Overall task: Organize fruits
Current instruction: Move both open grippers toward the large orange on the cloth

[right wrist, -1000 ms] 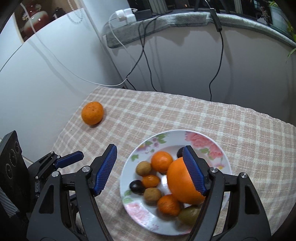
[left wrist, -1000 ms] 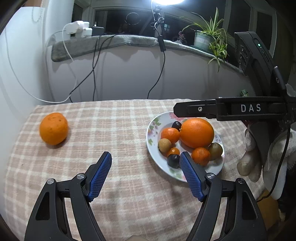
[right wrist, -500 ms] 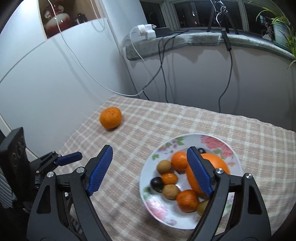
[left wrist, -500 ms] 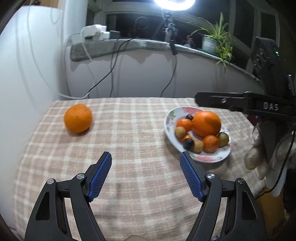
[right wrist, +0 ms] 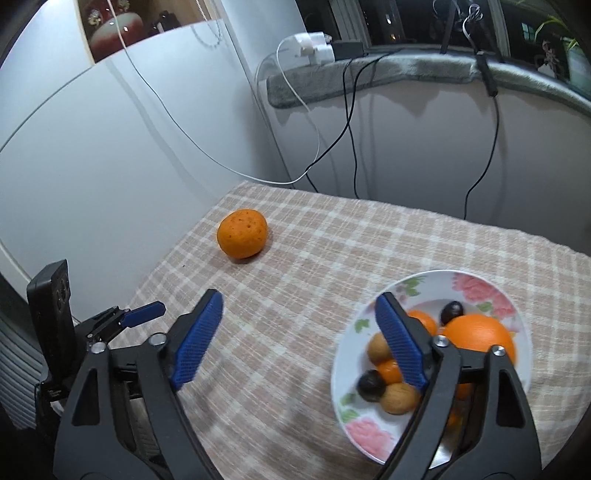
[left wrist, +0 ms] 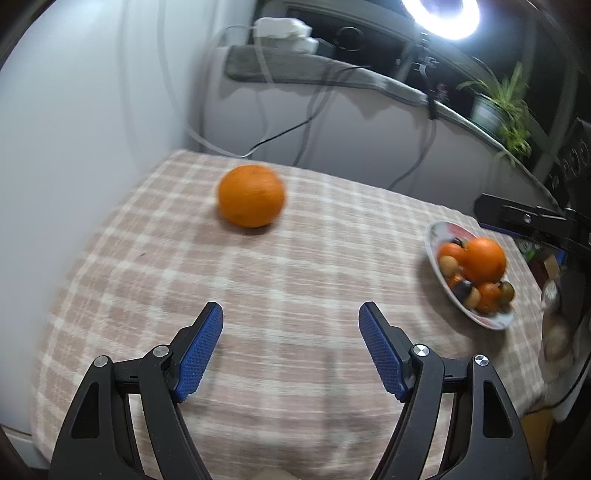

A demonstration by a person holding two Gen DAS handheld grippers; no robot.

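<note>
- The left gripper [left wrist: 290, 319] has its jaws spread wide and nothing is between its blue pads; below them is only the checked tablecloth [left wrist: 280, 280].
- A loose orange [left wrist: 251, 195] lies alone on the tablecloth, ahead of the left gripper and a little to the left of its middle line, well apart from the pads. This view is a bit blurred.
- In the right wrist view the same loose orange [right wrist: 242, 233] is near the far left corner of the table, close to the white wall panel [right wrist: 92, 155].
- The right gripper [right wrist: 299, 308] is also spread; its jaws have just been opening further and no fruit is between them. It is over bare cloth just left of the plate.
- Its right finger [right wrist: 400, 345] stands in front of the plate and covers a part of the fruits.
- The flowered plate [right wrist: 480, 286] is on the right side of the table. It holds a large orange [right wrist: 476, 332], some small tangerines [right wrist: 391, 371], two dark plums [right wrist: 371, 385] and brown round fruits [right wrist: 400, 398] that I cannot name surely.
- The large orange lies on the far right part of the plate, touching the smaller fruits.
- In the left wrist view the flowered plate [left wrist: 436, 254] appears at the right edge, with one finger of the right gripper [left wrist: 524, 218] above it.
- Behind the table, black and white cables [right wrist: 351, 122] hang from a grey sill [right wrist: 406, 74], and a ring light [left wrist: 441, 16] shines above.
</note>
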